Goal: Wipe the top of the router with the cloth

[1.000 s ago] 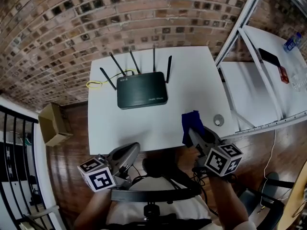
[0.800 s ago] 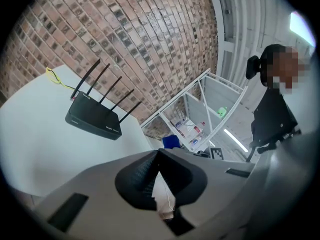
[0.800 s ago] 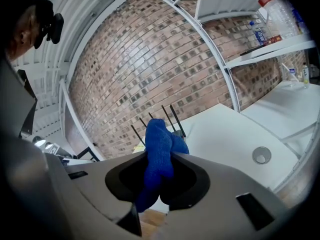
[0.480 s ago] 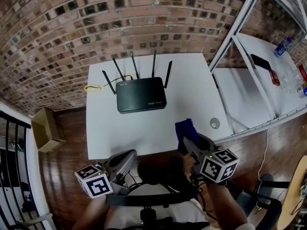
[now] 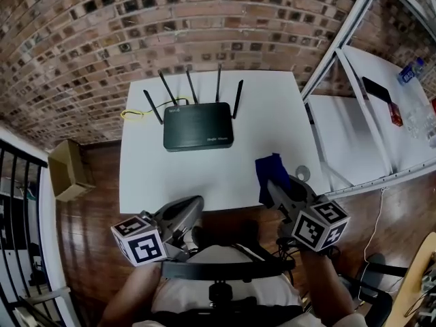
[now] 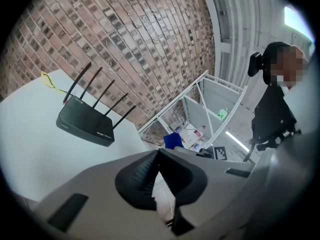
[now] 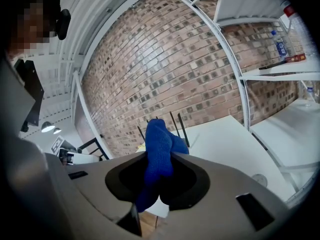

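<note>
A black router [image 5: 197,126] with several upright antennas lies on the white table [image 5: 252,114] near its far side; the left gripper view shows the router [image 6: 84,126] too. My right gripper [image 5: 274,186] hovers at the table's near right edge, shut on a blue cloth [image 5: 270,174] that sticks up between its jaws [image 7: 159,151]. My left gripper [image 5: 192,207] is off the near edge, below the table's front, its jaws closed together with nothing in them [image 6: 157,156]. Both grippers are well short of the router.
A yellow cable [image 5: 136,116] loops behind the router at the table's back left. A small round disc [image 5: 302,174] lies near the right edge. A white metal shelf frame [image 5: 354,101] stands to the right with bottles. A cardboard box [image 5: 65,170] sits on the floor, left.
The view shifted slightly as the head moved. My right gripper with the cloth stays at the table's near right edge; the left gripper stays low in front.
</note>
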